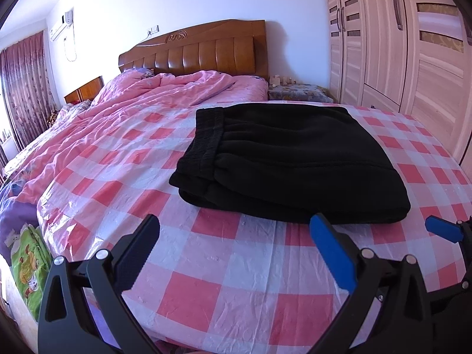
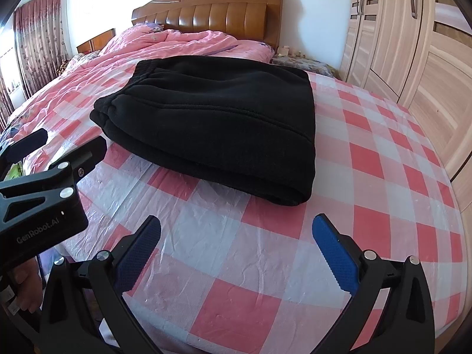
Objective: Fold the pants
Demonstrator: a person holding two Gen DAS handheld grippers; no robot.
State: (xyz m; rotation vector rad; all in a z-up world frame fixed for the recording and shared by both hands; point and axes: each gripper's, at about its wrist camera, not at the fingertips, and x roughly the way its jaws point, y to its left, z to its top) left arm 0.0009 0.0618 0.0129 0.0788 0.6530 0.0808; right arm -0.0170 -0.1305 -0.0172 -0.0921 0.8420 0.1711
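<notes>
Black pants (image 1: 289, 162) lie folded in a thick flat stack on the red-and-white checked sheet (image 1: 224, 289), waistband to the left; they also show in the right wrist view (image 2: 218, 112). My left gripper (image 1: 236, 230) is open and empty, just short of the stack's near edge. My right gripper (image 2: 236, 233) is open and empty, a little back from the stack's near right corner. The left gripper's fingers (image 2: 88, 153) show at the left of the right wrist view. A blue fingertip (image 1: 442, 230) of the right gripper shows at the right of the left wrist view.
A rumpled pink quilt (image 1: 124, 112) covers the far left of the bed below a wooden headboard (image 1: 200, 53). A wardrobe (image 1: 413, 47) stands along the right side. A nightstand (image 1: 298, 91) sits by the headboard. Curtains (image 1: 23, 88) hang at the left.
</notes>
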